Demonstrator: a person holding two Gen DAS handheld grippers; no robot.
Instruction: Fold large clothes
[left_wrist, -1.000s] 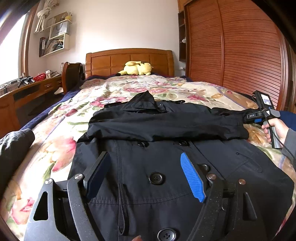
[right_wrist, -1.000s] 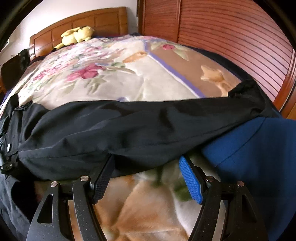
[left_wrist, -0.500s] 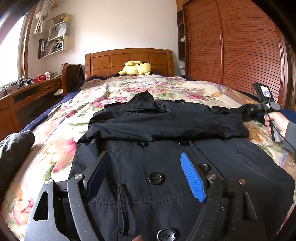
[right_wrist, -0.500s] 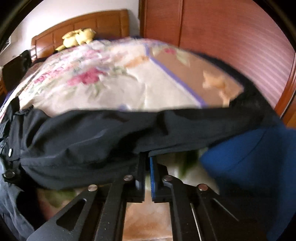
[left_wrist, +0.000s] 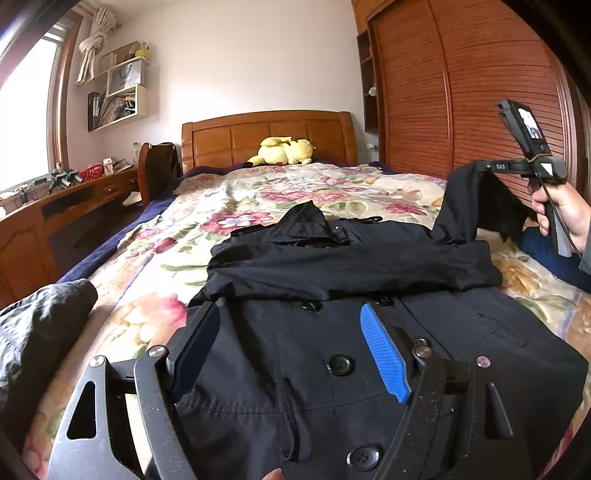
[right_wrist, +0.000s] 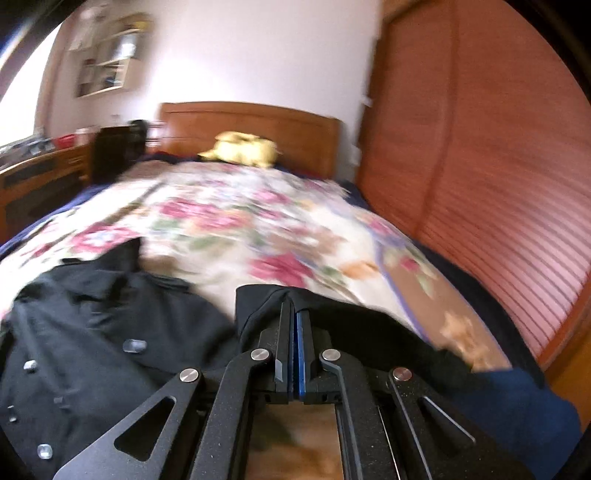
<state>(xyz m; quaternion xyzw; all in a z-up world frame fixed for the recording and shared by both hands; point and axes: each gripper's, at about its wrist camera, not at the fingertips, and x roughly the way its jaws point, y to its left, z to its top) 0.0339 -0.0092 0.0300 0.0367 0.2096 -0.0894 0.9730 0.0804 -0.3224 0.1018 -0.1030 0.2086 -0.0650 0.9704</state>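
Coat (left_wrist: 332, 332), black and double-breasted, lies front up across the floral bedspread (left_wrist: 258, 192) of the bed, its collar toward the wooden headboard (left_wrist: 266, 136) and its hem toward the foot edge. One sleeve is folded flat across the chest, reaching from the left edge side to the right. The other sleeve (left_wrist: 465, 199) rises off the bedspread near the right edge of the bed, its cuff end pinched in the right claw (right_wrist: 294, 314), whose two pads are clenched tight on the black fabric; a hand (left_wrist: 561, 210) grips that claw's handle in front of the slatted wardrobe doors (left_wrist: 461, 92). In the right wrist view the picture is smeared, and the gripped cloth drapes down on both sides of the pads. The left claw (left_wrist: 291, 350) hangs above the coat's lower front with its pads spread wide apart and nothing between them, the buttons (left_wrist: 340, 363) showing in the gap. A yellow plush toy (left_wrist: 284, 151) sits against the headboard. A dark grey garment (left_wrist: 40, 325) lies bunched at the bed's left edge.
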